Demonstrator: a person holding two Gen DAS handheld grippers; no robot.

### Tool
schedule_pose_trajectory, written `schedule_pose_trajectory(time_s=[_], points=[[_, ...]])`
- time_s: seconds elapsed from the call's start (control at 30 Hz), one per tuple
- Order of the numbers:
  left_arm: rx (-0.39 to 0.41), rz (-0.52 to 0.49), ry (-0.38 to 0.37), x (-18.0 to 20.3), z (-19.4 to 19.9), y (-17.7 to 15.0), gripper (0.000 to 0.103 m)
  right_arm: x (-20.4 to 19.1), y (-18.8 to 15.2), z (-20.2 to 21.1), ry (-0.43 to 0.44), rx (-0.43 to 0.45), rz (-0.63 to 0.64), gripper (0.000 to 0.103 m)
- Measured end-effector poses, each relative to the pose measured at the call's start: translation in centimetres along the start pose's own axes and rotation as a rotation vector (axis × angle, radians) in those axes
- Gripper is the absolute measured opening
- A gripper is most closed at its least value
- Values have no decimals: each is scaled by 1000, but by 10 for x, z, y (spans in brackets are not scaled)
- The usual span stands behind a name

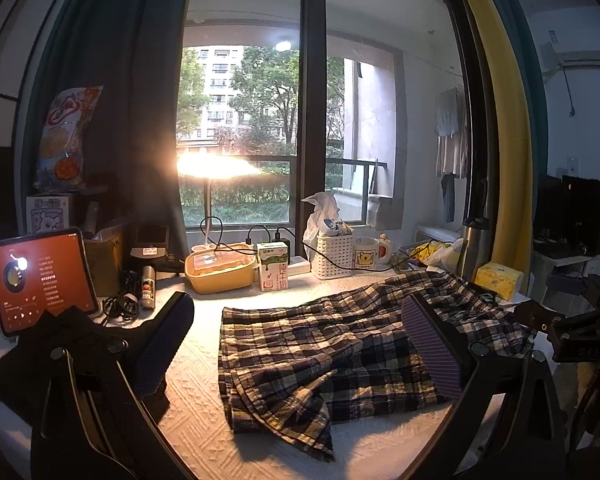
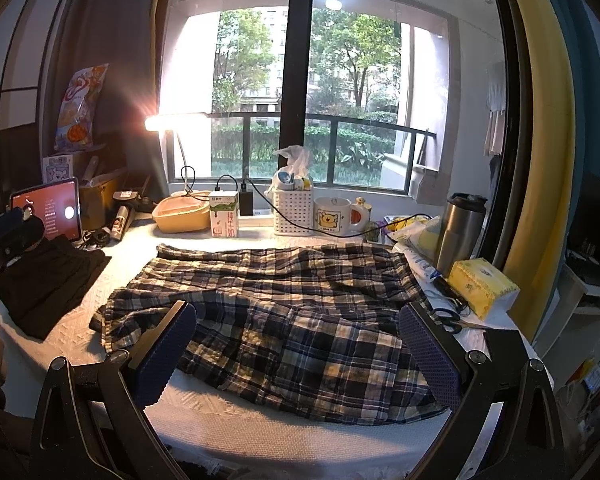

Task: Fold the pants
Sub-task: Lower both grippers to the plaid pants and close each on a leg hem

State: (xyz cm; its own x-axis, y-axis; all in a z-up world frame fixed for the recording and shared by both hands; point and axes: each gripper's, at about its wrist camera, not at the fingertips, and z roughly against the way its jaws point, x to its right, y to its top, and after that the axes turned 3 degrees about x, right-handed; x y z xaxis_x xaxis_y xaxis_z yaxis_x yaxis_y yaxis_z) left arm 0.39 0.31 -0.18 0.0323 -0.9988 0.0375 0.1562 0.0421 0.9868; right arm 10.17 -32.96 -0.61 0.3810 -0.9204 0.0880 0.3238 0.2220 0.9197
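Plaid pants [image 2: 284, 312] spread rumpled on table [image 2: 80, 336], milk carton [image 2: 224, 219] behind pants, left gripper [image 1: 300, 344] and right gripper [image 2: 300, 344] above pants, jaws spread, holding nothing

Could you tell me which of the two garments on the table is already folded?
The black garment at the left, beside the tablet; the plaid pants lie rumpled mid-table.

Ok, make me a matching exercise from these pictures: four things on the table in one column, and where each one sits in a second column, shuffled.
Things:
1. plaid pants
2. tablet
3. milk carton
4. tissue pack

Places:
A. right edge, beside the steel tumbler
B. spread across the middle
C. far left, screen lit
D. by the yellow container, near the window

Pairs: 1-B, 2-C, 3-D, 4-A
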Motion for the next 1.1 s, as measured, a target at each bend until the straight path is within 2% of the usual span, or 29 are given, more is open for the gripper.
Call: schedule_pose_trajectory(time_s=[0.13,0.43,0.63,0.77,0.93,1.0,1.1], points=[[-39,-21,12,-6,-18,-2,102,4,-2,-14,-3,-18,8,102],[-211,-38,70,-32,-94,-16,102,31,-4,-80,-17,-126,5,102],[-311,-6,72,-53,-148,-16,102,61,11,-122,-24,-165,-77,102],[-379,-38,73,-63,-186,-16,102,73,23,-149,-30,-189,-43,102],[-502,-74,49,-76,-243,-31,102,99,35,-190,-16,-248,-1,102],[-547,-89,38,-80,-265,-38,102,114,41,-211,-14,-282,2,94],[-587,-116,36,-83,-288,-47,102,135,48,-240,-15,-319,-2,93]])
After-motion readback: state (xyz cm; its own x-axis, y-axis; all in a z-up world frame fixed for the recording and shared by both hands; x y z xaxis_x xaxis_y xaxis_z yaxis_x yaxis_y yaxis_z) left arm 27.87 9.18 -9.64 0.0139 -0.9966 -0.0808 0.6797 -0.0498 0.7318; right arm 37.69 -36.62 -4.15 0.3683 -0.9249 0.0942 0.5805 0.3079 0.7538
